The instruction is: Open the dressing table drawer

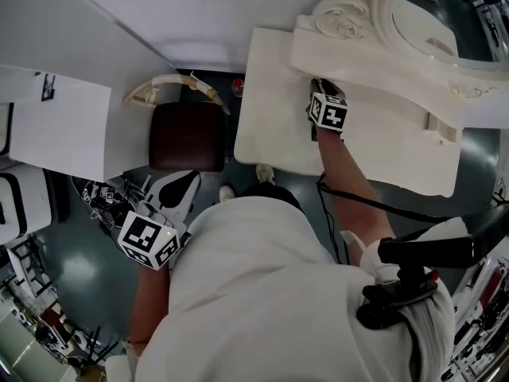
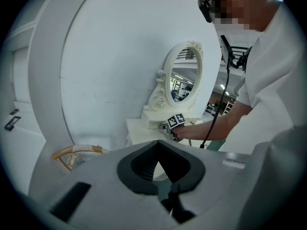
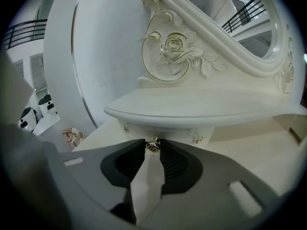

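The drawer knob (image 3: 153, 144) is shown clamped by the right gripper (image 3: 153, 147) only in its own view; the left gripper (image 2: 158, 143) is seen with its 2 jaws together, empty.

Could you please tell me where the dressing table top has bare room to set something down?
The dressing table top is bare between its left edge and the right gripper, and again right of the forearm. Crowded only at the drawer knob the gripper grips.
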Demonstrator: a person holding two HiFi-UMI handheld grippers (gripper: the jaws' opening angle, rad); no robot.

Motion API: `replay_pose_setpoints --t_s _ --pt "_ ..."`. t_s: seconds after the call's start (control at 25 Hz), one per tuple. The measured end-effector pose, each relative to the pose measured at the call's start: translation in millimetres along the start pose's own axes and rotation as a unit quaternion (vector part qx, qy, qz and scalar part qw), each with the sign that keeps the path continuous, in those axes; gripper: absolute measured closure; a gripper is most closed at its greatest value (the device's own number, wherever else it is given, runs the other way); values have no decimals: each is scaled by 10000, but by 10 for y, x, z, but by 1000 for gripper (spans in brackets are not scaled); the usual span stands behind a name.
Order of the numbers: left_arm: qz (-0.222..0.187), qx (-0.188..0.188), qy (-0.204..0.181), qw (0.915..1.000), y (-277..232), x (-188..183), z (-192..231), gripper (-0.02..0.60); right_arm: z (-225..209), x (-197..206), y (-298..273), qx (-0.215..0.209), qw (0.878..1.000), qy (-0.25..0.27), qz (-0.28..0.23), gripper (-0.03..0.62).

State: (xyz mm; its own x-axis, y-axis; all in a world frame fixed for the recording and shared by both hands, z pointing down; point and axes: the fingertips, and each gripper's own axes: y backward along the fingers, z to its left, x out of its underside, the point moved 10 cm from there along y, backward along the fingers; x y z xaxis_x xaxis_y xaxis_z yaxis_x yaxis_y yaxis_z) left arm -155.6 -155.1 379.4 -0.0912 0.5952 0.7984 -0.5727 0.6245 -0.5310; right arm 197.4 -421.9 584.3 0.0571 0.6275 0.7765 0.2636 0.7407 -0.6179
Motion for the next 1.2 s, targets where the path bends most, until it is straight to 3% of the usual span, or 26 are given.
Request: replay_pose_setpoints --t_s 1.2 --pt "10 244 -111 9996 80 66 37 580 126 198 208 124 9998 129 110 499"
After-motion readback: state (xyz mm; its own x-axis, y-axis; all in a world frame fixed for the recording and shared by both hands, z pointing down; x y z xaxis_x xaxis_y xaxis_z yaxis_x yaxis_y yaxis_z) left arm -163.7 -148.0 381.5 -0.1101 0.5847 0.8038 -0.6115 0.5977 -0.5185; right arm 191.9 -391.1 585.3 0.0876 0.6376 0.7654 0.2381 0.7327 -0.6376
